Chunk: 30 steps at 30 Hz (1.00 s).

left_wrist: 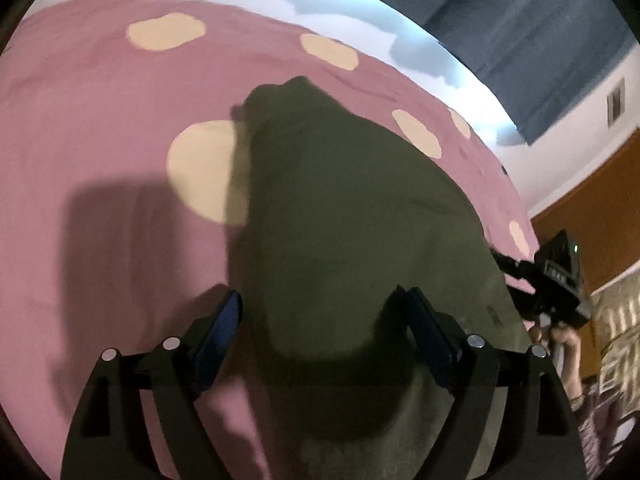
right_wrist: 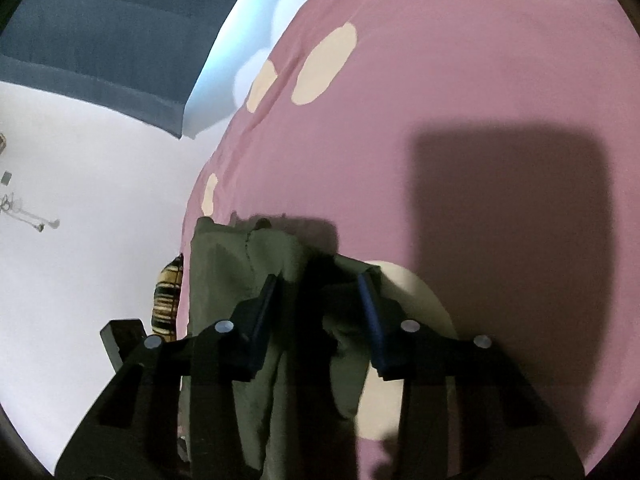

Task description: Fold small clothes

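Note:
An olive green garment (left_wrist: 340,200) lies spread on a pink bedspread with cream spots (left_wrist: 100,120). My left gripper (left_wrist: 322,304) hovers over its near end, open wide, with the cloth's left edge between the fingers and no pad touching it. My right gripper (right_wrist: 318,280) sits at the garment's (right_wrist: 224,280) other edge. Its jaws stand partly apart around a raised fold of cloth in deep shadow, and a gap shows between the pads. In the left wrist view the right gripper (left_wrist: 508,264) reaches in from the right, held by a hand (left_wrist: 560,344).
The pink bedspread (right_wrist: 480,80) stretches wide around the garment. A dark blue curtain (left_wrist: 540,40) and a white wall (right_wrist: 100,200) lie beyond the bed's edge. A striped yellow and black thing (right_wrist: 166,300) sits beside the bed, and brown wood panelling (left_wrist: 600,208) stands at the right.

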### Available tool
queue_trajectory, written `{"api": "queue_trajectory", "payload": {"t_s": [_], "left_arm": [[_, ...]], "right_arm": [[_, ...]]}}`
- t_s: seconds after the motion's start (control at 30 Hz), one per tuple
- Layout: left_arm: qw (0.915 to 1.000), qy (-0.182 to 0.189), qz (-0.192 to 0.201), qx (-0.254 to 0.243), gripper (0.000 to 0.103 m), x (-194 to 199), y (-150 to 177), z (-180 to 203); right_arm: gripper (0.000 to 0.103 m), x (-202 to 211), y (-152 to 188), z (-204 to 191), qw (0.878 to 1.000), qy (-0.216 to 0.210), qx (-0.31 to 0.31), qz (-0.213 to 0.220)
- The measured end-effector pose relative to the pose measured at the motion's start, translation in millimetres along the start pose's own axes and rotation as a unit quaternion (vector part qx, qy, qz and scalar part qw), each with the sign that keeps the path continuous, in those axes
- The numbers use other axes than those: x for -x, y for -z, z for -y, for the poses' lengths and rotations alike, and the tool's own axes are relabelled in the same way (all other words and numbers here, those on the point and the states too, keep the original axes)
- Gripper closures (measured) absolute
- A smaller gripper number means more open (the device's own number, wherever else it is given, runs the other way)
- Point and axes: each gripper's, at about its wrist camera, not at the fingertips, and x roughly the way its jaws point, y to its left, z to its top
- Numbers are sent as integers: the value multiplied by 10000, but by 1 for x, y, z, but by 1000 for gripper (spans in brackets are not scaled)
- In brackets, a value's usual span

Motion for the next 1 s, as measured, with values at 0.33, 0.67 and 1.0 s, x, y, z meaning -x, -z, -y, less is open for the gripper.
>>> {"api": "queue_trajectory", "payload": {"t_s": [0.33, 0.67, 1.0], "left_arm": [[9847, -1404, 852, -577, 21, 76, 69, 21], [9649, -2124, 1336, -775, 20, 117, 137, 62], [9537, -2373, 1571, -977, 17, 124, 170, 98]], "right_arm": [[32, 48, 42, -2, 9957, 637, -21, 672], [14, 85, 132, -45, 9583, 2363, 1016, 1247], [12, 102, 218, -63, 9326, 2725, 2050, 1187]]}}
